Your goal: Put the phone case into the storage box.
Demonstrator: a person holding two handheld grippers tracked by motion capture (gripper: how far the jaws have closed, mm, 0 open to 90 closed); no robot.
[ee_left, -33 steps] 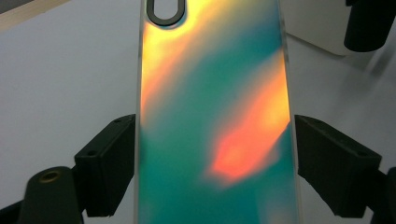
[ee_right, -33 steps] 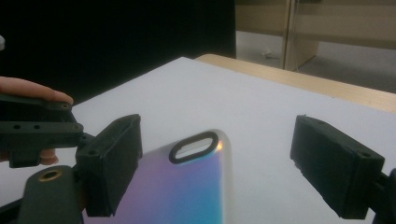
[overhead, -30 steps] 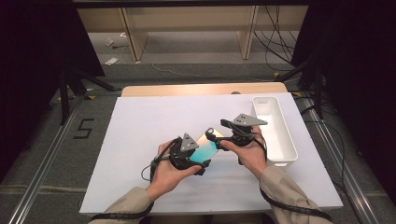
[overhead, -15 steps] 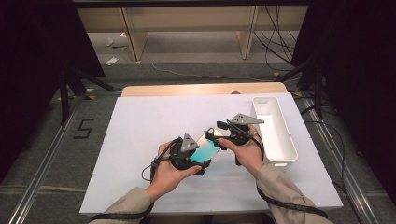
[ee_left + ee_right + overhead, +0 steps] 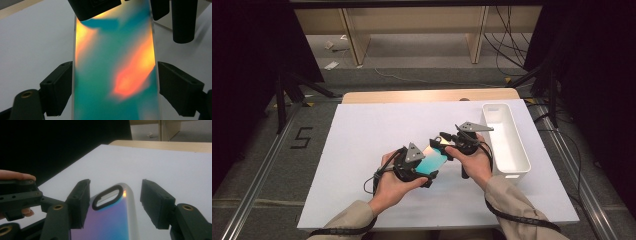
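High view: over the near middle of the white worktop (image 5: 362, 150), the left tool (image 5: 424, 167) clamps both long edges of an iridescent teal-and-orange phone case (image 5: 432, 161). The right tool (image 5: 447, 145), jaws just closing, straddles the case's far camera-hole end, a gap visible beside one jaw. A white rectangular plastic bin (image 5: 517, 160) sits right.

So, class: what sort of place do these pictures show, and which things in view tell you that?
Probably a lab or recording room, not a home. A white table stands between dark curtains, loose cables run over the floor, and a taped number five marks the floor beside the table.
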